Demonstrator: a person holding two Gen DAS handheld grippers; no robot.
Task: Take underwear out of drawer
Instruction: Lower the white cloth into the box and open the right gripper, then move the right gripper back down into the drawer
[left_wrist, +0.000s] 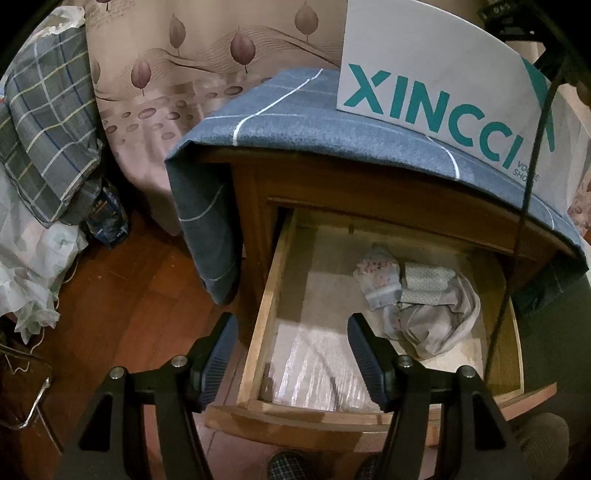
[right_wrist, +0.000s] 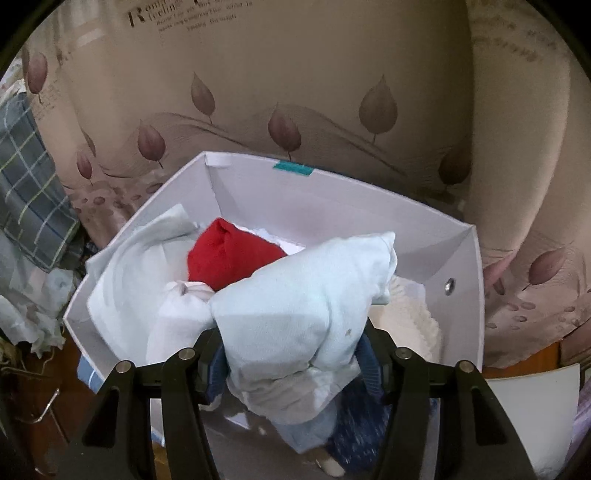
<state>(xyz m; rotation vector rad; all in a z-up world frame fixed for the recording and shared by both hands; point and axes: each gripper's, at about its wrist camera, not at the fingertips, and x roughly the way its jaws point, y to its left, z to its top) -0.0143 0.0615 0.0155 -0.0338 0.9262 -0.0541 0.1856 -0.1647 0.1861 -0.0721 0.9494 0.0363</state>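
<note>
Underwear (left_wrist: 417, 306) lies in my one open drawer (left_wrist: 258, 332): a crumpled heap of what looks like three or four soft pieces, pale grey, dotted and floral, at the middle toward the right wall, with bare lined floor to their left and front. That wooden drawer juts from one nightstand (left_wrist: 255, 192) draped in blue cloth (left_wrist: 295, 122), and its low plank edges leave wide room from above. One white bag (right_wrist: 436, 254), stiff card with a metal eyelet, stands open and partly filled with one red piece (right_wrist: 229, 254) and pale ones. My left gripper (left_wrist: 291, 363) hangs spread and empty over the drawer's front left corner. My right gripper (right_wrist: 291, 363) pinches a light blue bundle (right_wrist: 295, 306), soft and folded thick, above the bag's near rim.
</note>
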